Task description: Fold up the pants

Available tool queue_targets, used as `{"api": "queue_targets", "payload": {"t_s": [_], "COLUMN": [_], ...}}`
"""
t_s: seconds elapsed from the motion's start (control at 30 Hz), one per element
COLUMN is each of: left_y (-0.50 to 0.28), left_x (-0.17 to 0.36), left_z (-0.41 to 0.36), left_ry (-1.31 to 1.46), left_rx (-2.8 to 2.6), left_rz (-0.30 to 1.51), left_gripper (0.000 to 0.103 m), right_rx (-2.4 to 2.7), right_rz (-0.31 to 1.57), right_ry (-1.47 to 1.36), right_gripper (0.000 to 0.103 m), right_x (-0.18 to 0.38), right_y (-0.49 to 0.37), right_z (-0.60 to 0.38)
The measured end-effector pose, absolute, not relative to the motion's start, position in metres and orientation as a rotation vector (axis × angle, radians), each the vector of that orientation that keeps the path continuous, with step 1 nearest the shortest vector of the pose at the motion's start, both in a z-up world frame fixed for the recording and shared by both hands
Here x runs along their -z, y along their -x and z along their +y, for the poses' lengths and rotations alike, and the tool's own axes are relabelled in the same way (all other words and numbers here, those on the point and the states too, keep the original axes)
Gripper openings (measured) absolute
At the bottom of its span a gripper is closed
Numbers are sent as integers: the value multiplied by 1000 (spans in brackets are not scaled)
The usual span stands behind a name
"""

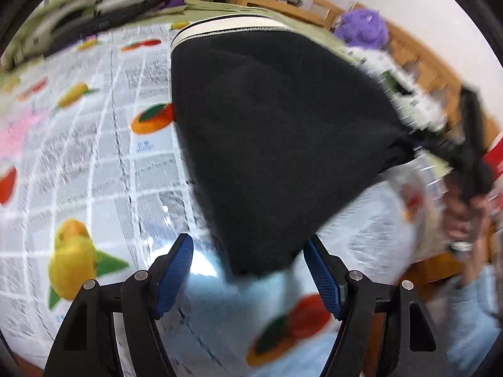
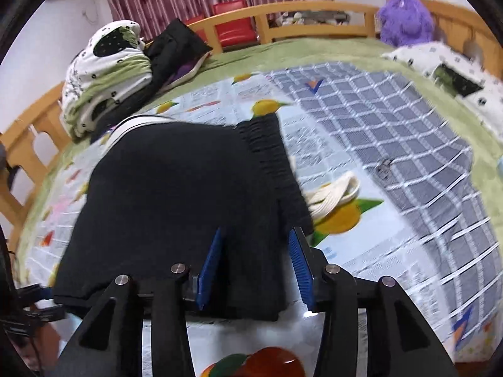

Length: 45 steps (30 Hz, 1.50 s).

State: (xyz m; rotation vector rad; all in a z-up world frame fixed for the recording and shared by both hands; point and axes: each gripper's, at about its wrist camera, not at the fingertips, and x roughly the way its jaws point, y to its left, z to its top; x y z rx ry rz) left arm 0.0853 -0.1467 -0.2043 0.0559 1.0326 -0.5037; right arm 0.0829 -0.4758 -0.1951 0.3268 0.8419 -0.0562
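The black pants lie folded on the fruit-print sheet, with a white-edged band at the far end. My left gripper is open, and the near corner of the pants lies loose between its blue pads. In the right wrist view my right gripper straddles the near edge of the pants with its pads apart, not pressing the cloth. The ribbed black waistband and a white drawstring lie just beyond it. The left wrist view shows the right gripper at the pants' right corner, held by a hand.
The bed has a wooden rail all round. A purple plush toy and a white pillow sit at the far right. Folded bedding and a black jacket are piled at the far left. Red chairs stand behind the rail.
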Motion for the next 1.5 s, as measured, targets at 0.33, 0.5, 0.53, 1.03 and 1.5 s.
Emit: {"api": "queue_targets", "payload": {"t_s": [0.33, 0.5, 0.53, 1.03, 1.5], "left_y": [-86, -97, -95, -96, -179], "left_x": [174, 195, 196, 197, 184], "left_z": [-110, -83, -82, -92, -87], "left_ry": [-69, -27, -22, 6, 233], "left_rx": [373, 397, 401, 551, 580], "left_rz": [873, 958, 959, 993, 972], "left_gripper": [22, 25, 29, 39, 62], "right_rx": [-54, -161, -164, 39, 26], "right_rz": [831, 872, 877, 910, 927], "right_ry": [-526, -534, -566, -260, -384], "right_gripper": [52, 55, 57, 36, 67], "right_x": [188, 197, 199, 178, 222], "right_y": [-137, -171, -179, -165, -168], "right_z": [-482, -456, -457, -485, -486]}}
